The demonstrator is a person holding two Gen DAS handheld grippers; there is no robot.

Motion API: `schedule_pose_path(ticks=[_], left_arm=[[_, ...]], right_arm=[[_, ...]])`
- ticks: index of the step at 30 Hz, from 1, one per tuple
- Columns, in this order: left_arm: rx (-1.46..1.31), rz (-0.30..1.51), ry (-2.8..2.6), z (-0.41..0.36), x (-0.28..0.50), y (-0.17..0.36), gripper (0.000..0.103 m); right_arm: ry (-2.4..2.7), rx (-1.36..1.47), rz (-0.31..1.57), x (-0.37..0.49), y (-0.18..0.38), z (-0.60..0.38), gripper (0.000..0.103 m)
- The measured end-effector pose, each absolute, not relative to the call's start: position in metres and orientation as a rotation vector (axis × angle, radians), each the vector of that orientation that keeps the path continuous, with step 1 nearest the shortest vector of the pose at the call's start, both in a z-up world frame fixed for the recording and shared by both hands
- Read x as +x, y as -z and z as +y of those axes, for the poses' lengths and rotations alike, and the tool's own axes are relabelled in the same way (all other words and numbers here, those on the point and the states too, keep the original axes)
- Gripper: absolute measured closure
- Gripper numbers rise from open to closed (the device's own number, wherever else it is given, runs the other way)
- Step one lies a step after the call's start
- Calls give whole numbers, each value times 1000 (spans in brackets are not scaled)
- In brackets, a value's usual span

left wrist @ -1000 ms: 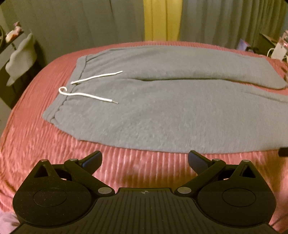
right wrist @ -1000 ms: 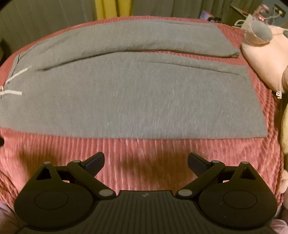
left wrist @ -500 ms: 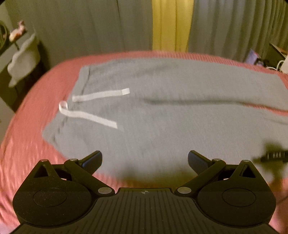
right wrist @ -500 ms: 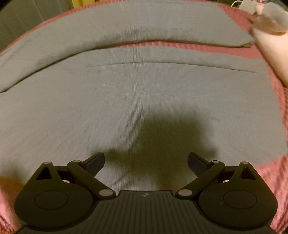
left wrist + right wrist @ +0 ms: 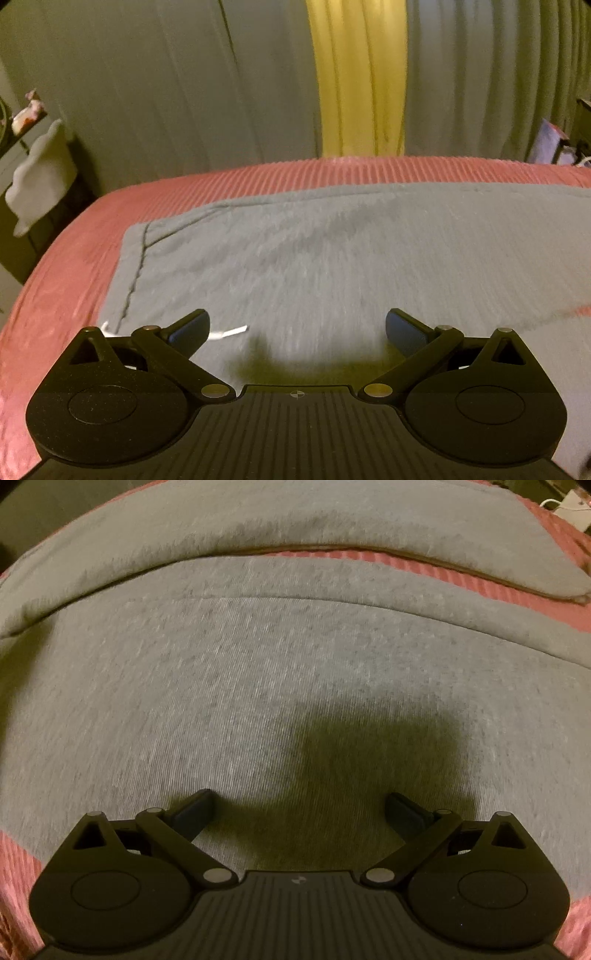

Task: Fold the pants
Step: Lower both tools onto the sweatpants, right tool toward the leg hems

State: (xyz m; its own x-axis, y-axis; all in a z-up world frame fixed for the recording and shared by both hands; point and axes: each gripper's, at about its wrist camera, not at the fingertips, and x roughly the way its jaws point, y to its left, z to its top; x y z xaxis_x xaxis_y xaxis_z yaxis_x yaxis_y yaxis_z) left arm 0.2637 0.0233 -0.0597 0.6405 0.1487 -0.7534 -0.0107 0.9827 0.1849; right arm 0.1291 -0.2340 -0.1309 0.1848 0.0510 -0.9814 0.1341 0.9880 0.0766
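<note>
Left wrist view: grey fleece sweatpants (image 5: 332, 258) lie flat on a ribbed coral-red bedspread (image 5: 66, 280).

Both the left gripper (image 5: 297, 328) and the right gripper (image 5: 299, 808) hang over the fabric with jaws spread wide, holding nothing. A white drawstring (image 5: 229, 332) shows by the left fingers; grey curtains (image 5: 147, 92) hang behind.

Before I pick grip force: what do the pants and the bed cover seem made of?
Pants: grey, matte, soft knit, probably cotton fleece; fine ribbed weave and fuzzy surface show. Bed cover: pinkish-red, plush-looking, with raised parallel ribs; exact fibre unclear.
</note>
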Motion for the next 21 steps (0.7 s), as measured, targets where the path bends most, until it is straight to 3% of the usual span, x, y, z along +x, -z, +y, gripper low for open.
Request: schedule_pose_path(ticks=[3, 10, 12, 17, 21], left_arm=[[104, 889, -89, 35, 268, 80, 0], [-62, 991, -125, 76, 240, 119, 0], [-129, 1027, -125, 94, 223, 125, 0], [-216, 1067, -183, 134, 185, 130, 0], [-240, 1038, -229, 156, 156, 124, 0]], right_arm=[[-28, 106, 1490, 157, 124, -242, 4], [291, 310, 1141, 250, 69, -342, 5], [372, 392, 1085, 280, 69, -369, 9], [475, 581, 946, 339, 81, -397, 33], [524, 629, 923, 373, 100, -399, 36]])
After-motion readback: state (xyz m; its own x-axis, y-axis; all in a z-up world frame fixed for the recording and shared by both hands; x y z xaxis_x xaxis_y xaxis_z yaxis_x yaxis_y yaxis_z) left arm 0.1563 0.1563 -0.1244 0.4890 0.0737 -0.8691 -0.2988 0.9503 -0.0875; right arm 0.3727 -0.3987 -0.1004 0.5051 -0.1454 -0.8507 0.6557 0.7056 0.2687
